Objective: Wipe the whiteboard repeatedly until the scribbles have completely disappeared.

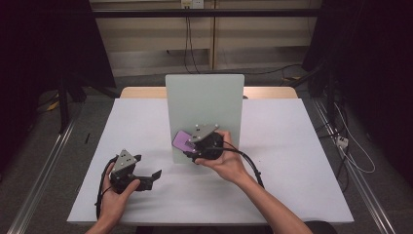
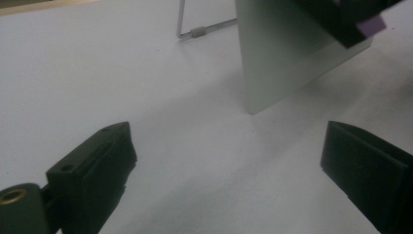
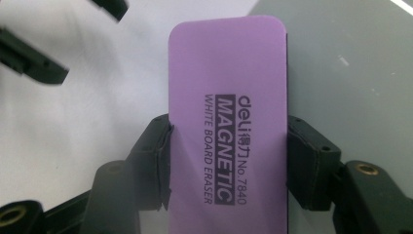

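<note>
At the lower left corner of the upright whiteboard (image 1: 204,105), mid-table: R gripper (image 1: 198,145) clenching a purple magnetic eraser (image 1: 182,141) by its long edges, as seen up close in the right gripper view, w/ jaws pressing both sides of the eraser (image 3: 226,117) and printed face toward the camera. Sitting at the board's left edge, half over the board (image 3: 350,73), half over bare table (image 1: 146,122); contact w/ the board surface impossible to confirm from these angles. Probably wiping or about to start a stroke. Doing it well: squaring the felt side flat to the board first, keeping light even pressure, stroking along the face rather than pushing hard into it, since the board is standing on a thin wire prop (image 2: 197,32) and looking easy to tip or slide backwards. Keeping grip firm but centred so the eraser isn't pivoting betw. the jaws. L gripper (image 1: 148,176) resting released near the front left of the table, jaws standing wide apart in the left gripper view (image 2: 229,161), nothing betw. them; worth moving it to the board's edge for bracing if pressing harder. Watching the trailing cable (image 1: 251,163) too.
</note>
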A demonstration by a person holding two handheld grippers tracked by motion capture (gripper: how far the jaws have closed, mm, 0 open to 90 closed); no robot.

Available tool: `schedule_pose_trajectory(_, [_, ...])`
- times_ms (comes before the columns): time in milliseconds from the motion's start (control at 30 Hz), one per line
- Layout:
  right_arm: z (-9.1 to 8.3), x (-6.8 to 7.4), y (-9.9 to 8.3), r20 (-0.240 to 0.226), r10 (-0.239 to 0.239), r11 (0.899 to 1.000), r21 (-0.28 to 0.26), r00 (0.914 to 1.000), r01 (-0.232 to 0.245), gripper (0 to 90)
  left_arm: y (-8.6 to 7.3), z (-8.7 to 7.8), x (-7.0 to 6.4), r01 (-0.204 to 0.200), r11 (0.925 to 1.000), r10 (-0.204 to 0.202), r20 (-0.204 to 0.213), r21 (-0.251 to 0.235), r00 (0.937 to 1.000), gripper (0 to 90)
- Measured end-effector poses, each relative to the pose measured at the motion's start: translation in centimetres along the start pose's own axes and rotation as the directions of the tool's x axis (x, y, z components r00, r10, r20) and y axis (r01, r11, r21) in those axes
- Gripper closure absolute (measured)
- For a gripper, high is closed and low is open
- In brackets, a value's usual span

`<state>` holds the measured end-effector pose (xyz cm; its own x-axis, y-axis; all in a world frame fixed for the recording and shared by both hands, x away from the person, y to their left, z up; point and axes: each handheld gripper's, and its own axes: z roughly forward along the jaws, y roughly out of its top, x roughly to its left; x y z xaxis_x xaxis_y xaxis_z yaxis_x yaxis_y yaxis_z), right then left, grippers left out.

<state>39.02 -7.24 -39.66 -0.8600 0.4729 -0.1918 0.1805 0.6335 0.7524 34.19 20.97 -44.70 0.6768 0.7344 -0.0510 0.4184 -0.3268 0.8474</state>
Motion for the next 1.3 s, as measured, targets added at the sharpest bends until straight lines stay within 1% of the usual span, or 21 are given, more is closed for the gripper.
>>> schedule_pose_trajectory(33, [0.4,0.3,-0.1,-0.003,-0.013,1.0,0.009,0.9999,0.013,42.1,0.0,0.0,0.0,-0.002,1.0,0.002,-0.001,0.0,1.0,5.3])
schedule_pose_trajectory(67, [0.6,0.7,0.0,0.006,-0.033,0.999,0.019,0.9994,0.033,42.1,0.0,-0.1,0.0,0.0,1.0,0.0,-0.001,-0.001,1.0,5.3])
schedule_pose_trajectory(100, [0.8,0.8,0.0,0.008,-0.04,0.999,0.022,0.9992,0.04,42.1,0.0,-0.1,0.0,0.001,1.0,-0.001,-0.001,0.0,1.0,5.3])
schedule_pose_trajectory(167, [1.1,0.8,-0.2,-0.018,-0.013,1.0,0.01,0.9998,0.013,42.2,0.0,-0.1,0.1,0.0,1.0,0.0,-0.001,0.0,1.0,5.3])
schedule_pose_trajectory(333, [2.2,1.6,-0.5,-0.05,-0.025,0.999,0.047,0.9984,0.028,42.1,0.0,-0.1,0.1,-0.001,1.0,0.001,-0.001,-0.001,1.0,5.3])
schedule_pose_trajectory(367, [2.3,1.6,-0.5,-0.057,-0.024,0.999,0.046,0.9981,0.027,42.2,0.0,-0.1,0.0,0.002,1.0,-0.002,-0.001,-0.002,1.0,5.3])
schedule_pose_trajectory(400, [2.3,1.5,-0.5,-0.063,-0.011,0.999,0.044,0.9979,0.014,42.1,0.0,-0.1,0.1,0.0,1.0,0.0,-0.001,-0.002,1.0,5.3])
schedule_pose_trajectory(433, [2.3,1.4,-0.5,-0.069,-0.012,0.999,0.041,0.9976,0.015,42.2,0.0,-0.1,0.1,0.001,1.0,-0.001,0.0,-0.002,1.0,5.3])
schedule_pose_trajectory(500, [2.1,1.4,-0.5,-0.063,-0.016,0.999,0.044,0.9979,0.019,42.1,0.0,-0.1,0.1,0.005,1.0,-0.005,0.002,-0.001,1.0,5.3])
schedule_pose_trajectory(600, [1.2,0.8,-0.4,-0.038,-0.009,1.0,0.026,0.9993,0.01,42.2,0.0,-0.1,0.1,0.002,1.0,-0.002,0.0,-0.001,1.0,5.3])
schedule_pose_trajectory(667, [0.2,0.2,-0.4,-0.02,0.01,1.0,0.007,0.9997,-0.01,42.1,-0.1,-0.1,0.1,0.004,1.0,-0.004,0.0,-0.001,1.0,5.3])
schedule_pose_trajectory(767, [-1.5,-0.9,-0.5,0.018,0.029,0.999,-0.022,0.9994,-0.028,42.1,0.0,-0.1,0.1,0.003,1.0,-0.003,0.0,0.0,1.0,5.3])
schedule_pose_trajectory(900, [-3.9,-2.6,-0.5,0.063,0.049,0.997,-0.058,0.9968,-0.046,42.1,0.0,-0.2,0.1,0.0,1.0,0.0,0.0,-0.002,1.0,5.3])
schedule_pose_trajectory(1033, [-6.3,-4.2,-0.7,0.109,0.086,0.992,-0.1,0.9903,-0.075,42.1,-0.2,-0.2,0.2,0.008,1.0,-0.008,-0.001,0.003,1.0,5.3])
schedule_pose_trajectory(1167, [-7.5,-5.0,-0.8,0.136,0.099,0.99,-0.112,0.9857,-0.084,42.1,-0.3,-0.3,0.4,0.012,0.9999,-0.012,-0.002,-0.003,0.9999,5.3])
schedule_pose_trajectory(1200, [-7.7,-5.1,-0.9,0.142,0.105,0.989,-0.115,0.9843,-0.089,42.1,-0.3,-0.3,0.4,0.019,0.9998,-0.019,-0.003,-0.001,0.9998,5.3])
schedule_pose_trajectory(1300, [-7.9,-5.2,-1.1,0.139,0.113,0.988,-0.12,0.9838,-0.097,42.1,-0.4,-0.3,0.5,0.024,0.9997,-0.024,-0.002,0.0,0.9997,5.3])
